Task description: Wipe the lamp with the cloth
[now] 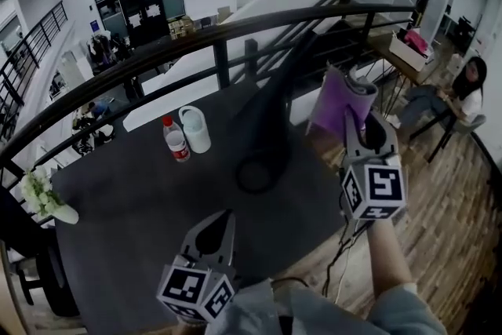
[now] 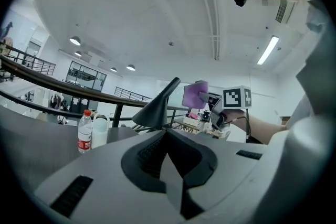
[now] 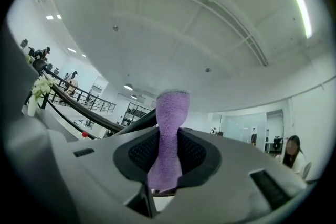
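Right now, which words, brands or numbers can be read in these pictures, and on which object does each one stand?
No text can be read in any view.
Red label on the bottle: print too small and blurred to read.
Cubes on the left tool and the right tool: black-and-white square markers only, no words.
Purple cloth: no print visible.

Lamp [image 3: 134, 122]: mostly hidden behind my cloth [image 3: 169, 134].
Bottle label [image 1: 179, 151]: print too small to read.
Cloth's lower end: lost between my jaws.
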Tool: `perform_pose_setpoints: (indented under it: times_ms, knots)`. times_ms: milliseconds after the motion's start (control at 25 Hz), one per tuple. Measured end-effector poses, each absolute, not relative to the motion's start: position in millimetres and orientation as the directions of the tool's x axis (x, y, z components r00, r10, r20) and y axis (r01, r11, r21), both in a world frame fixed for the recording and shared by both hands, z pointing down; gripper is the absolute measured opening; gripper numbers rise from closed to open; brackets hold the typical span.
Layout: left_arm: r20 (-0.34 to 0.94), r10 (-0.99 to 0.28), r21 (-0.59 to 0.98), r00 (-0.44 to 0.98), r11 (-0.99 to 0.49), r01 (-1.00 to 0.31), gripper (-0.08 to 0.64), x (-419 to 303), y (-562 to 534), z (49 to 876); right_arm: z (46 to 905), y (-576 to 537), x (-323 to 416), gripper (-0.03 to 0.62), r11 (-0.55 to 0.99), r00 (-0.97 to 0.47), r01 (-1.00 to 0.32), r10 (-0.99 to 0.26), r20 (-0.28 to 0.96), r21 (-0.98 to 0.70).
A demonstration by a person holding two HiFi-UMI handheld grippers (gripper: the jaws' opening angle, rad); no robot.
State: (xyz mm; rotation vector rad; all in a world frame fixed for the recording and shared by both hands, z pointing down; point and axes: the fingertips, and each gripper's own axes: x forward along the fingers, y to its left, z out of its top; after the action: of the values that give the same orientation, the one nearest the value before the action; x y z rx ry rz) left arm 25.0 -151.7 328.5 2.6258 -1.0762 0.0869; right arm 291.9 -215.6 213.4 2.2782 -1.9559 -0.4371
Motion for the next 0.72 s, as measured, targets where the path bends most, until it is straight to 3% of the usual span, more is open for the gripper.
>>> perform_pose_setpoints:
  times_ms: [360,720]
  knots:
    - [0.194,-0.702,0.286,0.685,-0.628,-0.724,0.0,-1.8,-158.4,342.2,185.8,-273.1,266.9,0.087,-0.167,0.098,-0.893,-0.978,-0.182,0.419]
    - [0.193,-0.747,0.284,0.636,-0.577,-0.765,0.0,-16.1,-163.0,344.0,236.1,-291.3,208.5,0.087,0.023,-0.055,-0.888,-0.997,-0.058,0.46]
